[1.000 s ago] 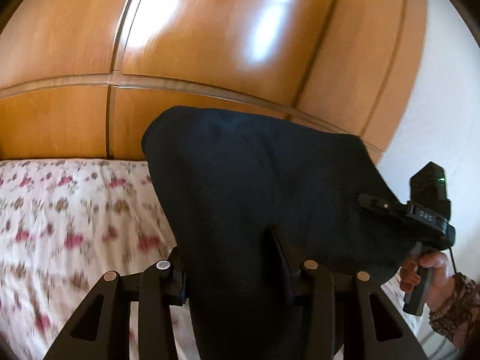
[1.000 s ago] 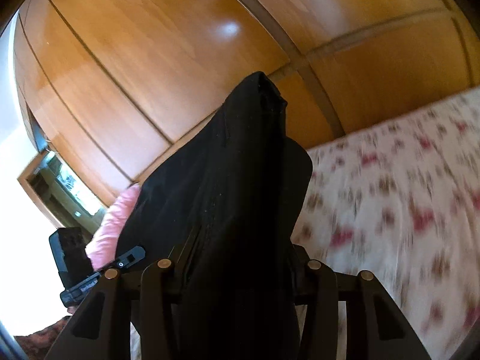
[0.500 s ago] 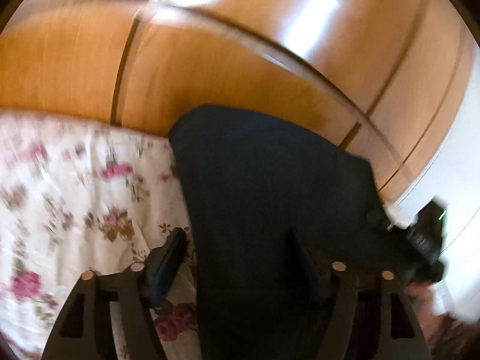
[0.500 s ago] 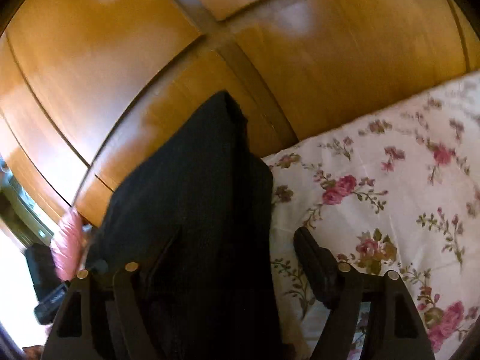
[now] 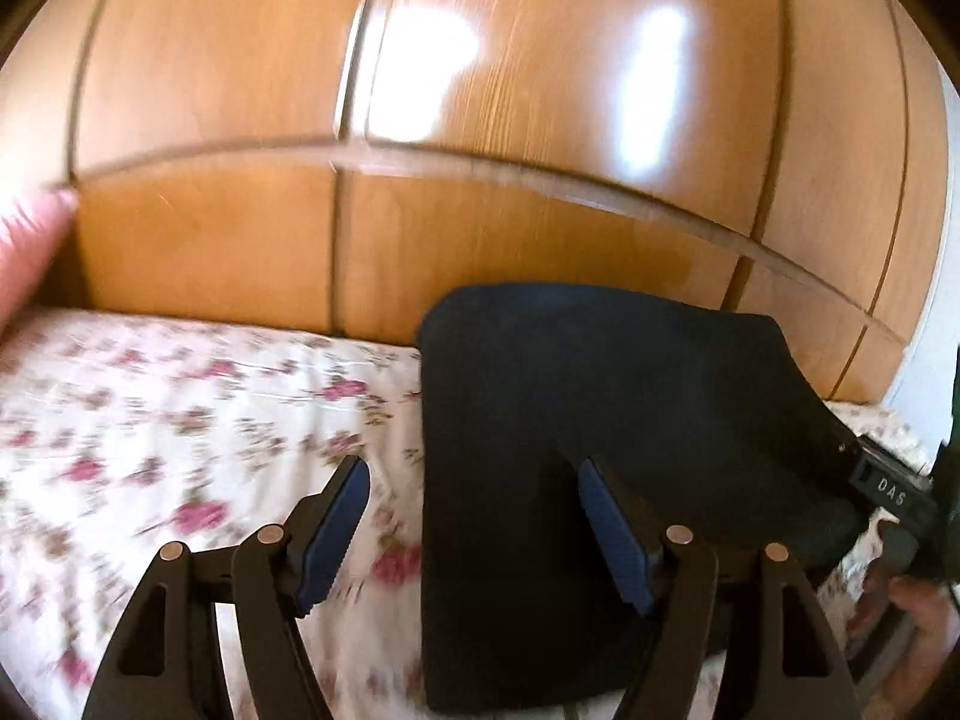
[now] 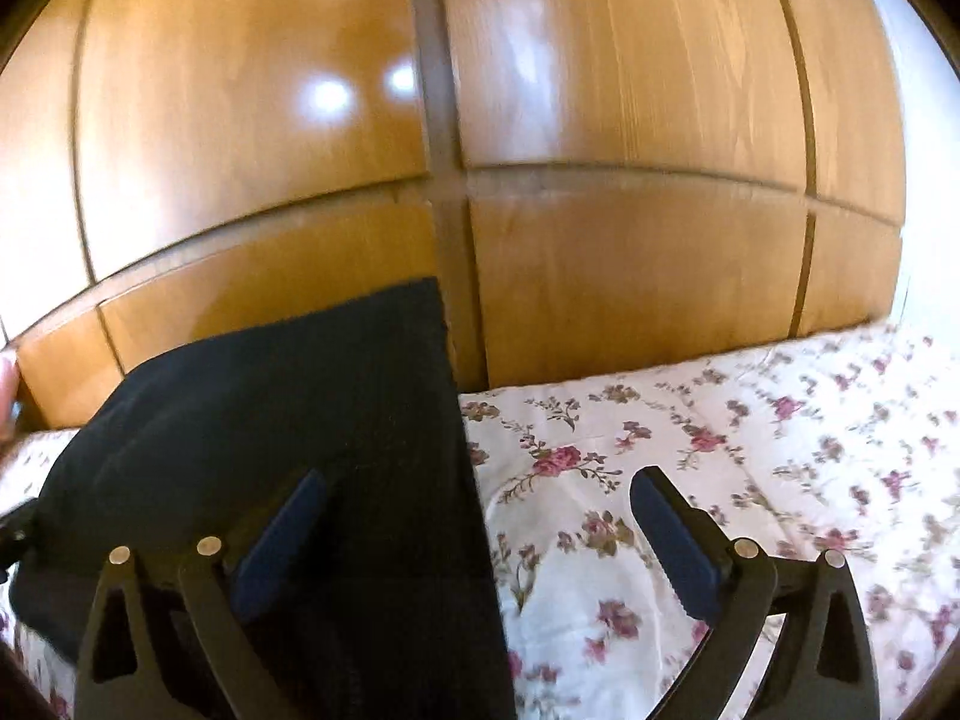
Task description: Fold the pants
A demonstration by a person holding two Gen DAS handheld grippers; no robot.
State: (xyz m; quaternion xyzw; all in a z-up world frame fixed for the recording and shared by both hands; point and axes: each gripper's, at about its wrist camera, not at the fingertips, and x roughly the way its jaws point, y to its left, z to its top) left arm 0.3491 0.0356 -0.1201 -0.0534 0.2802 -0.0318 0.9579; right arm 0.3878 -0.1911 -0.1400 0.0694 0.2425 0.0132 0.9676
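Note:
The black pants (image 5: 600, 432) lie folded flat on the floral bedspread (image 5: 180, 432), in front of the wooden wardrobe. My left gripper (image 5: 474, 516) is open and straddles the pants' left edge, with its right finger (image 5: 612, 534) over the cloth and its left finger over the bedspread. In the right wrist view the pants (image 6: 288, 420) lie at the left. My right gripper (image 6: 480, 516) is open and straddles their right edge, with its left finger (image 6: 282, 534) over the cloth. The right gripper's body also shows in the left wrist view (image 5: 900, 498).
A wooden wardrobe (image 5: 480, 120) stands right behind the bed and fills the upper half of both views (image 6: 480, 120). A pink pillow (image 5: 24, 240) is at the far left. The floral bedspread (image 6: 720, 450) stretches to the right of the pants.
Both grippers have opened and let go of the pants, which have come down from a held-up drape to lie flat on the bed. Both cameras have levelled out.

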